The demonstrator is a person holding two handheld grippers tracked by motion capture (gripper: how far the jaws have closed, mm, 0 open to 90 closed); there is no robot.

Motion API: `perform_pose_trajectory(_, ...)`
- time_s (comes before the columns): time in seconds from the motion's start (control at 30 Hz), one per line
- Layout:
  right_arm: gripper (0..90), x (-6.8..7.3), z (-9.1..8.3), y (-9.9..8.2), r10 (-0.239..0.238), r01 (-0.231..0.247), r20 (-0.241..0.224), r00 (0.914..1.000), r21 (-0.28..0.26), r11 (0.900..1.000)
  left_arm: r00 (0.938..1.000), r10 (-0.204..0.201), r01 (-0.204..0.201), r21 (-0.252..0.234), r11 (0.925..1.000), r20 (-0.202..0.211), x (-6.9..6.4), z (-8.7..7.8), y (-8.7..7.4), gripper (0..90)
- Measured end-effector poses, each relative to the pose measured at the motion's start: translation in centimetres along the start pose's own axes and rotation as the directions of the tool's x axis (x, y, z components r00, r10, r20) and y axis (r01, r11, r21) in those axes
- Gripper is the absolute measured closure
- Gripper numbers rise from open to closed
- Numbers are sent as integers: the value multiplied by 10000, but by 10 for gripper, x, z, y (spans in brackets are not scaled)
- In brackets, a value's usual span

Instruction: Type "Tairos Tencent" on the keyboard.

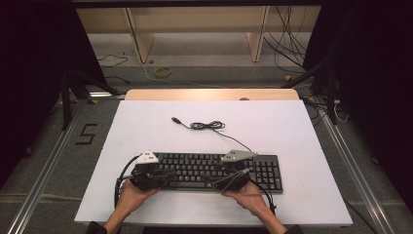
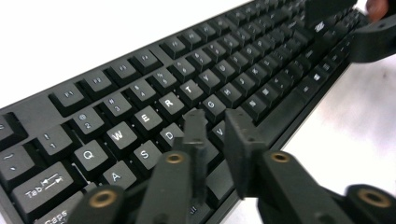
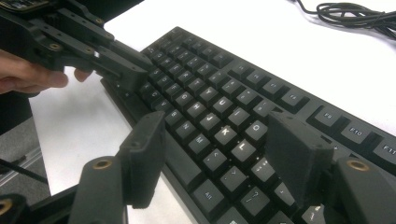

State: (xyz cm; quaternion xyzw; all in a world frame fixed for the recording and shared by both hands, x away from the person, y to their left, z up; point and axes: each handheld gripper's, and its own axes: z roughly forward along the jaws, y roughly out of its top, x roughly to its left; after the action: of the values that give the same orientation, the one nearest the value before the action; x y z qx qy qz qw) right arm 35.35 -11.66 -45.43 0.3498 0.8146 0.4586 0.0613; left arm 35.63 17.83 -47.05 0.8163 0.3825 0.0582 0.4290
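**A:** So what are the jaws doing? I count two grippers, one in each hand.

**B:** Yep, two. The left gripper (image 2: 215,130) has its jaws pulled in close, with just a thin gap between them and nothing pinched in there. The tips hang right over the letter keys near the front edge of the keyboard (image 2: 196,88), around D and V. Can't tell if they actually touch a key.

**A:** And the right gripper (image 3: 217,142)?

**B:** Jaws spread wide, released, not gripping anything. They straddle the keys around K and L, hanging above them with the front edge of the keyboard below. In the right gripper view you can also see the left one farther off, at the other end of the key rows, with a hand (image 3: 28,77) behind it.

**A:** Just one keyboard?

**B:** One, black, full size with a number pad. It lies flat near the front of the white desk (image 1: 146,126), long side facing the person. One cable (image 1: 209,126) runs from its back edge and sits in a loose bundle farther up the desk, ending in one plug. Two forearms come in from the bottom, one to each gripper.
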Motion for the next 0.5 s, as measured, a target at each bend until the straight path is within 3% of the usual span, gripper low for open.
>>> perform_pose_trajectory(0.17, 379, 2, -1, -1, -38, 38, 3, 10000, -3, 10000, 9996, 291, -288, 430, 9987, -54, -2, 5, 0, 886)
perform_pose_trajectory(0.5, 361, 4, -2, -3, -87, 87, -26, 10000, -54, 9999, 9992, 353, -340, 641, 9974, -183, -3, 11, 2, 893)
